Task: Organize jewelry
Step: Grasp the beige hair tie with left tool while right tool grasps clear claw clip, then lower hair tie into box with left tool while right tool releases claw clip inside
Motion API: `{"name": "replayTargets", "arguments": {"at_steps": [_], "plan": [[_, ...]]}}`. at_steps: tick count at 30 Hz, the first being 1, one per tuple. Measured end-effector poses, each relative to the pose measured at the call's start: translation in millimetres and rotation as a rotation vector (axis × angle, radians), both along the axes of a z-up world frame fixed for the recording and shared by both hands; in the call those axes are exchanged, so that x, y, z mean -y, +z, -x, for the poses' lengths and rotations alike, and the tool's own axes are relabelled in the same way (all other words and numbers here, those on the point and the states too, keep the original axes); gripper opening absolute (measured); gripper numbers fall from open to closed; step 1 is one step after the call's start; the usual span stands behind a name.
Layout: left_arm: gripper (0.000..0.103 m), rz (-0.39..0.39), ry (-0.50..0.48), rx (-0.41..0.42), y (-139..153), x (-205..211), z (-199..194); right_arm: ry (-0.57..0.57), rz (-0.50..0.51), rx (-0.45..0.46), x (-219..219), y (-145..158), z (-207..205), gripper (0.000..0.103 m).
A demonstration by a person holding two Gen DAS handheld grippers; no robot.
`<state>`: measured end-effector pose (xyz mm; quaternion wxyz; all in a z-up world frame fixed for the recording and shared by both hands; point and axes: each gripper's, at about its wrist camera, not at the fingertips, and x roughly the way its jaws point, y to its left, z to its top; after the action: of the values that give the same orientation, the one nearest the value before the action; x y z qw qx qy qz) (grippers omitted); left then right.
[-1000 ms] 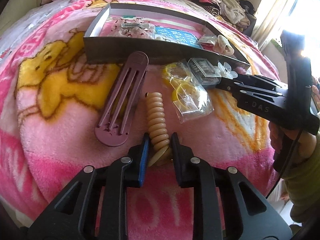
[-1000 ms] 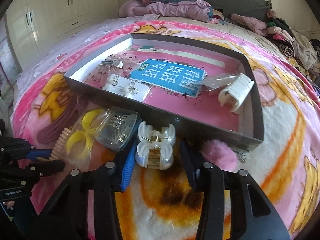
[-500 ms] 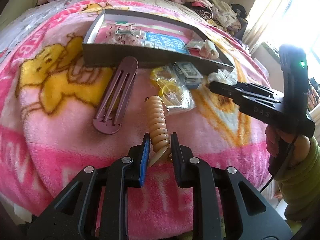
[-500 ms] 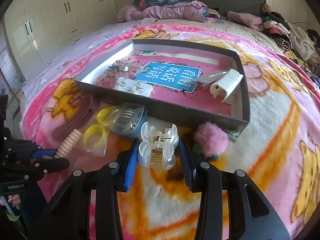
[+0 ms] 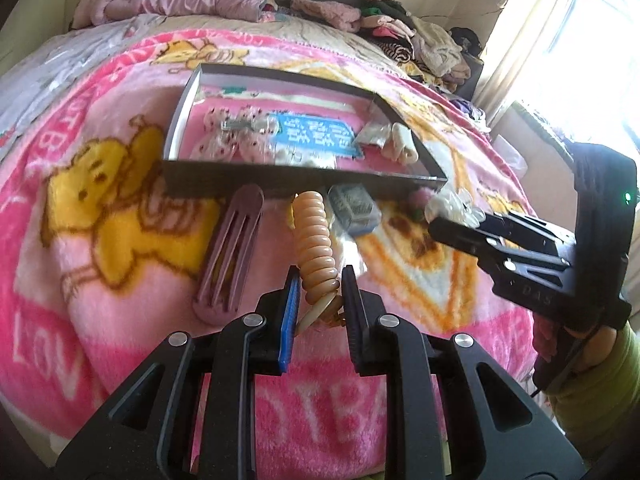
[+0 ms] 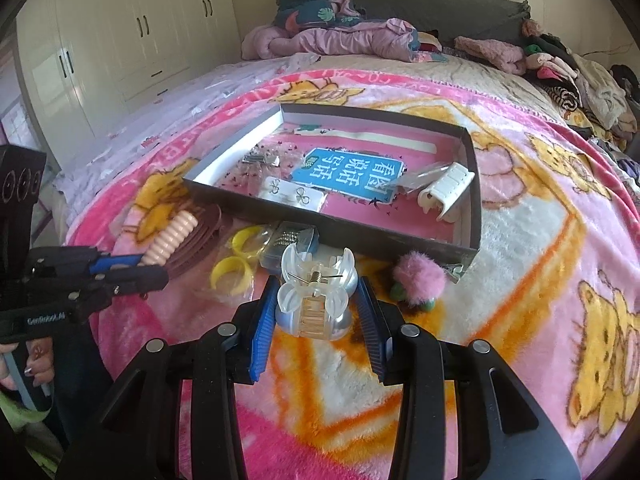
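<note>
My left gripper (image 5: 319, 280) is shut on the near end of a beige ribbed hair clip (image 5: 313, 236), which is lifted off the pink blanket and sticks out ahead of the fingers. The same clip (image 6: 171, 236) shows at the left in the right wrist view. My right gripper (image 6: 317, 300) is shut on a clear plastic claw clip (image 6: 316, 294), held above the blanket. Beyond both lies a shallow grey box (image 6: 332, 227) (image 5: 280, 182) holding a white claw clip (image 6: 446, 190), a blue card (image 6: 352, 172) and an earring card (image 6: 292, 196).
On the blanket in front of the box lie a mauve long hair clip (image 5: 230, 256), yellow rings in a clear bag (image 6: 236, 268), a small clear case (image 6: 290, 242) and a pink pompom (image 6: 420, 278). Piled clothes sit at the head of the bed; white wardrobes (image 6: 120, 44) stand left.
Both grippers have risen from the blanket, each keeping its clip. The beige clip and the clear claw clip now hang clear of the surface, and the box looks farther off.
</note>
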<state>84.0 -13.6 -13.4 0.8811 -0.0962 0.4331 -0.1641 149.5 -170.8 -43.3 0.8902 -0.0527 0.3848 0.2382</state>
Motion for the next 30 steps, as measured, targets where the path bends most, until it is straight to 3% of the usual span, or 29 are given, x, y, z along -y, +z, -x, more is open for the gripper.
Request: {"name": "replayTargets", "arguments": {"at_steps": [30], "plan": [[0.014, -0.023, -0.022, 0.063, 51.9, 3.8, -89.7, -0.045, -0.048, 0.063, 13.3, 35.9, -26.2, 0.037]]}}
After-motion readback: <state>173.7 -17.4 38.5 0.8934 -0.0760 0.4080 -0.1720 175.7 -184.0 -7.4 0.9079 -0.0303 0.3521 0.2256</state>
